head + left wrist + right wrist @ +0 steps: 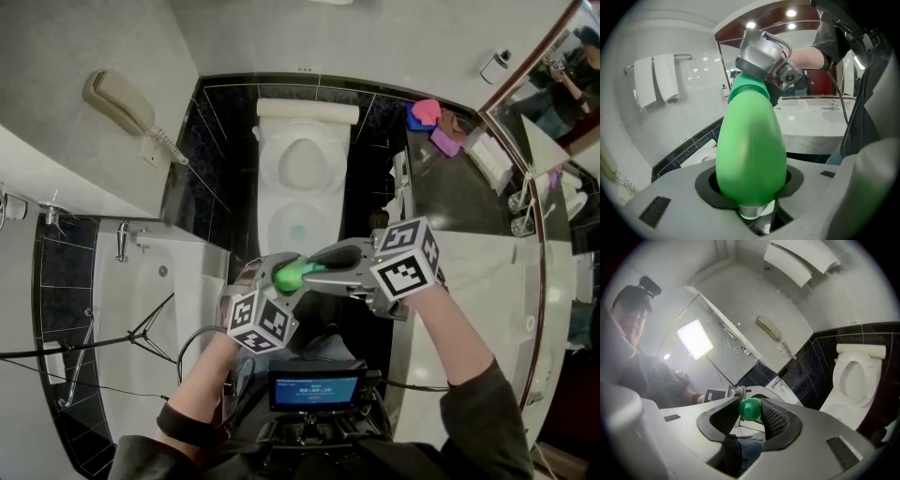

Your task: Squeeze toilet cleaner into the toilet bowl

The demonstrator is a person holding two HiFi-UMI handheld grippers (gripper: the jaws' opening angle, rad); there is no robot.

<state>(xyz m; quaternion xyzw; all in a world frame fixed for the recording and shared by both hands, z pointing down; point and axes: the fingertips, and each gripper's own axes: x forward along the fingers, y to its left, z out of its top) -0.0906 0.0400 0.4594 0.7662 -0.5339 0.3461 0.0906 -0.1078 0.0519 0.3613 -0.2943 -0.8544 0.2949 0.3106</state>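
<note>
In the head view both tongs meet on the green toilet cleaner bottle [296, 274], which is held in the air at the near side of the toilet bowl [274, 223]. The left tongs [278, 277] clamp its fat body, and only the left gripper view shows that body filling the jaws. The right tongs [317, 265] pinch its narrow end; only the right gripper view shows the pads pressing that rounded tip.
</note>
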